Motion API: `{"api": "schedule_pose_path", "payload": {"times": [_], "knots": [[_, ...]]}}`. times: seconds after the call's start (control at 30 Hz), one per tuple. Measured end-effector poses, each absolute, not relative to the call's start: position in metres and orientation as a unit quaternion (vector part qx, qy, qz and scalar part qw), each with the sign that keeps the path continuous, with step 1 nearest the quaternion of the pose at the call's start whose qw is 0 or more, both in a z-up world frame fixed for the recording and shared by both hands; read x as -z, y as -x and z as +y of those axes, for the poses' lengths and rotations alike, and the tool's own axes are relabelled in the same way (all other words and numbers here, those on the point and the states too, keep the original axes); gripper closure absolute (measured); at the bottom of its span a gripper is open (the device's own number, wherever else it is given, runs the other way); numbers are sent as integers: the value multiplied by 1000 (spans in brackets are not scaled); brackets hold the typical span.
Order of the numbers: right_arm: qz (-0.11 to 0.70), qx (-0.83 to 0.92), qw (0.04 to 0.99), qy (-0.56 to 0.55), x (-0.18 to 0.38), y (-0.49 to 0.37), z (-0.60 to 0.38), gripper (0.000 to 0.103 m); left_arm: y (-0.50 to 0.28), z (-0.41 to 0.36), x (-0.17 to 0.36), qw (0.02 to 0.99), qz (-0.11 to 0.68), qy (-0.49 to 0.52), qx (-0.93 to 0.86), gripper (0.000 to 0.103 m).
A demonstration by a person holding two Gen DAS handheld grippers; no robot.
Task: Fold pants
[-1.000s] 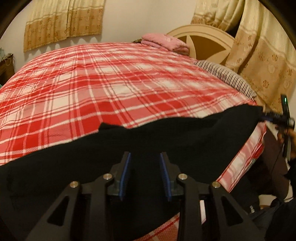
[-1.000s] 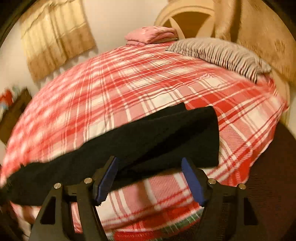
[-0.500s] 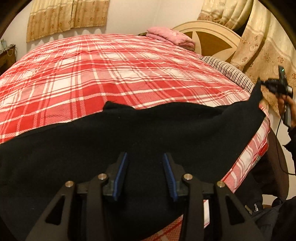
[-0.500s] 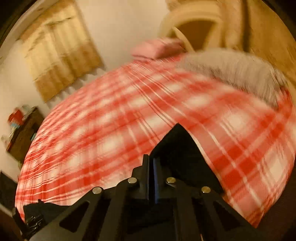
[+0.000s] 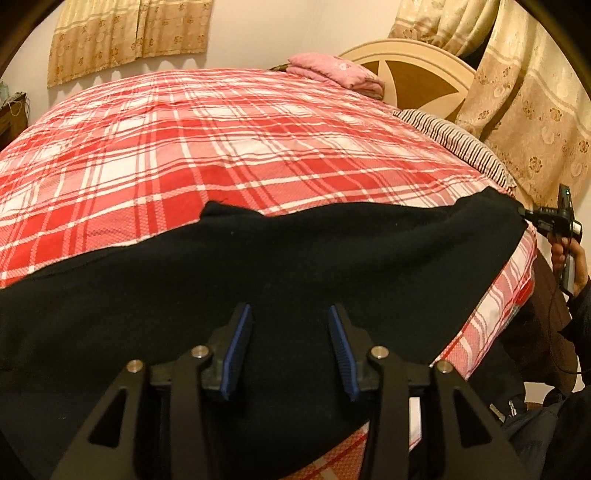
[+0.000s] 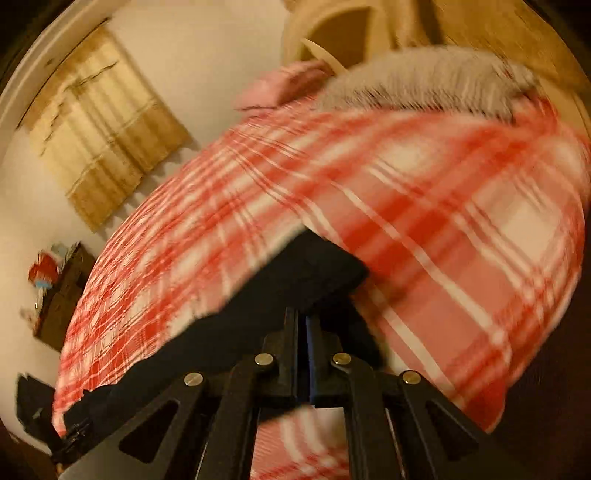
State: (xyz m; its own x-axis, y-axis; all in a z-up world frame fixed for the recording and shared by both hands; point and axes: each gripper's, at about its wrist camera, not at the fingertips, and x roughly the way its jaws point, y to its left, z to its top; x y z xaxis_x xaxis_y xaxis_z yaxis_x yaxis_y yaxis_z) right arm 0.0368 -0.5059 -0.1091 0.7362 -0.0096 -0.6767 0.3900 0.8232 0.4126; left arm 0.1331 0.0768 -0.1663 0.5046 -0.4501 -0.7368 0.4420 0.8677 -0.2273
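Left tongs (image 5: 288,350): blue pads parted, their jaws just having been opening, black cloth spread between and beneath them without either pad pressing on it; pointed steeply down over the near edge of the bed. Right tongs (image 6: 303,332): jaws closed together on a corner of the pants (image 5: 258,288), the black fabric pinched at the pad tips; the view from this side is motion-blurred. In the left view the right tongs appear at the far right, gripping the pants' right-hand corner, with the person's hand (image 5: 565,254) wrapped round the handle and a dark sleeve below it. Pants: one black garment laid lengthwise along the near side of the bed (image 5: 221,147), running from the left edge of the frame to the right corner, its far edge uneven with a small raised point near the middle. Bed: red-and-white plaid cover, bare beyond the pants. Striped pillow (image 5: 458,147): far right, by the headboard (image 5: 417,70). Folded pink cloth (image 5: 332,72): far end of the bed, against the headboard. Curtains (image 5: 129,33): beige, patterned, on the far wall and at the right.
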Motion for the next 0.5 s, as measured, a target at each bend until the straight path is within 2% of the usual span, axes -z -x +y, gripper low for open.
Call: {"api": "schedule_pose_path", "payload": {"times": [0.33, 0.5], "knots": [[317, 176, 916, -173, 75, -16, -472, 98, -115, 47, 144, 874, 397, -45, 277, 56], [327, 130, 929, -111, 65, -45, -437, 95, -135, 35, 121, 884, 362, -59, 289, 42]]}}
